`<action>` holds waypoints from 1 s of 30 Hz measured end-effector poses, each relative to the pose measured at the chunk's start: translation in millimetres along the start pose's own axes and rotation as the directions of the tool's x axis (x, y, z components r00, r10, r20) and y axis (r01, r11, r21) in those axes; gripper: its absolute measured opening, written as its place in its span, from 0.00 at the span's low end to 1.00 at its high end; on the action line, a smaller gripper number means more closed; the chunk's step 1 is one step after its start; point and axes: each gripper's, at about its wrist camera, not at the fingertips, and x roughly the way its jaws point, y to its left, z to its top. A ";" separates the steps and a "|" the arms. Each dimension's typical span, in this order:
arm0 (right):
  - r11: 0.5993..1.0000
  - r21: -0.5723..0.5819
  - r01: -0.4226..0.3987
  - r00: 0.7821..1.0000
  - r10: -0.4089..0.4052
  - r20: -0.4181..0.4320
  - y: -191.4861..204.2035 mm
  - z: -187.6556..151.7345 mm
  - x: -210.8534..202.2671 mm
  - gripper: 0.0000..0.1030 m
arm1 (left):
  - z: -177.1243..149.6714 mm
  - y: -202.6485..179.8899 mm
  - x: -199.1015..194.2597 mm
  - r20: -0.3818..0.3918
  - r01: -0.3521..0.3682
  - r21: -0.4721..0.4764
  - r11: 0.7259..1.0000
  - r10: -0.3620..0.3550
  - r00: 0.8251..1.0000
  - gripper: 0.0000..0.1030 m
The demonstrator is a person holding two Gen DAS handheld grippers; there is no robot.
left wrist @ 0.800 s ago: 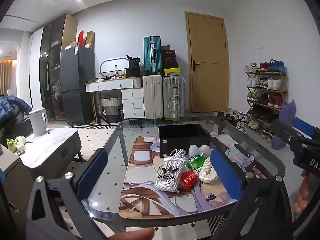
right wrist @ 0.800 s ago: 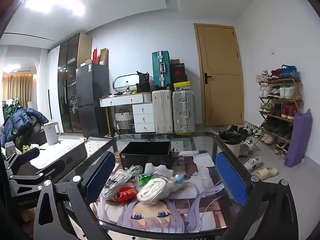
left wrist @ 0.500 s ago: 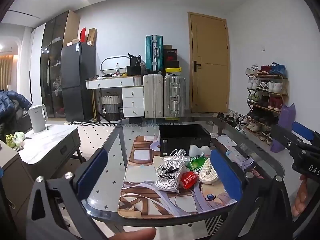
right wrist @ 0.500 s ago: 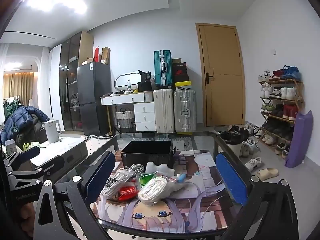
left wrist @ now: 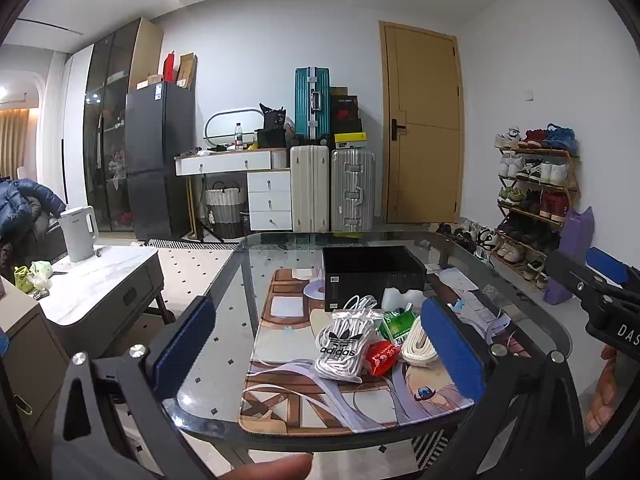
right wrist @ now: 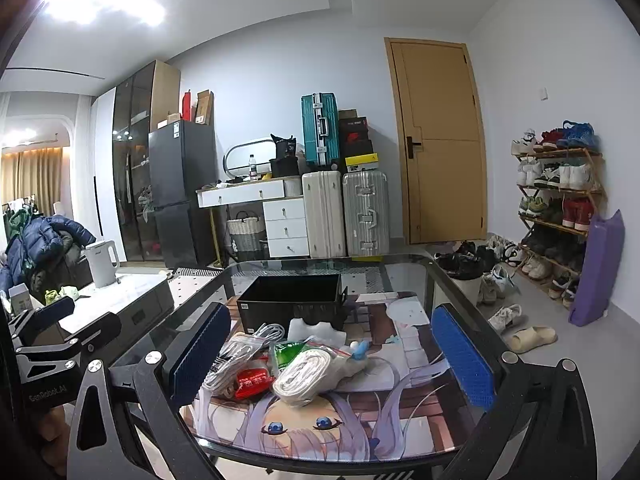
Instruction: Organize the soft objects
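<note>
The left gripper (left wrist: 320, 340) has its blue-padded fingers (left wrist: 184, 344) spread wide apart with nothing between the pads; it hangs short of the near edge of the glass table (left wrist: 240, 280). Straight ahead of it and a little to the right, on the printed mat (left wrist: 280, 332), lies the heap of soft things. Nearest is a clear bag of white laces (left wrist: 342, 340) with a black adidas mark, its long axis running away from the claw toward the black box (left wrist: 372, 276). Just right of it sits a small red packet (left wrist: 382, 356), then a green packet (left wrist: 396, 326), and a flat coil of white strap (left wrist: 416, 340) partly hidden behind the right pad, its length also pointing roughly away from the claw.

The right gripper (right wrist: 332, 356) likewise stands fully open and empty, hovering at the near table edge. The same heap lies between its pads and just beyond: the lace bag (right wrist: 236, 354) by the left pad, the red packet (right wrist: 252, 380) beside it, the green packet (right wrist: 290, 354) behind, and the strap coil (right wrist: 304, 372) nearest the middle, slanting up to the right. Beyond them the open black box (right wrist: 292, 300) stands with its long side across the claw's line.
</note>
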 end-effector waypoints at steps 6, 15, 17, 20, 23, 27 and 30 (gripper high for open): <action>1.000 0.001 -0.002 1.000 0.002 -0.001 -0.6 0.3 -0.6 0.99 | -0.1 -1.9 0.3 -0.005 -0.005 0.004 1.000 0.005 1.000 1.00; 1.000 0.002 -0.004 1.000 0.004 -0.008 -0.8 -1.0 1.0 0.99 | -0.5 -2.4 -0.2 -0.007 -0.004 0.004 1.000 0.004 1.000 1.00; 1.000 0.000 -0.002 1.000 0.002 -0.008 -0.6 -1.5 1.2 0.99 | -0.7 -3.4 -0.3 -0.007 0.002 0.004 1.000 -0.002 1.000 1.00; 1.000 0.004 0.000 1.000 0.000 -0.008 -1.4 -1.4 1.0 0.99 | -0.6 -3.7 0.3 -0.010 0.005 0.006 1.000 -0.005 1.000 1.00; 1.000 0.005 -0.008 1.000 0.008 -0.011 -0.9 -1.6 1.3 0.99 | -0.9 -3.3 0.2 -0.013 0.016 0.006 1.000 -0.016 1.000 1.00; 1.000 0.005 -0.009 1.000 0.009 -0.012 -1.1 -1.8 1.4 0.99 | -0.2 -3.3 -1.5 -0.009 0.024 0.006 1.000 -0.024 1.000 1.00; 1.000 0.007 -0.010 1.000 0.010 -0.014 -1.2 -1.9 2.0 0.99 | 0.2 -3.3 -1.8 -0.014 0.044 0.004 0.999 -0.044 0.999 1.00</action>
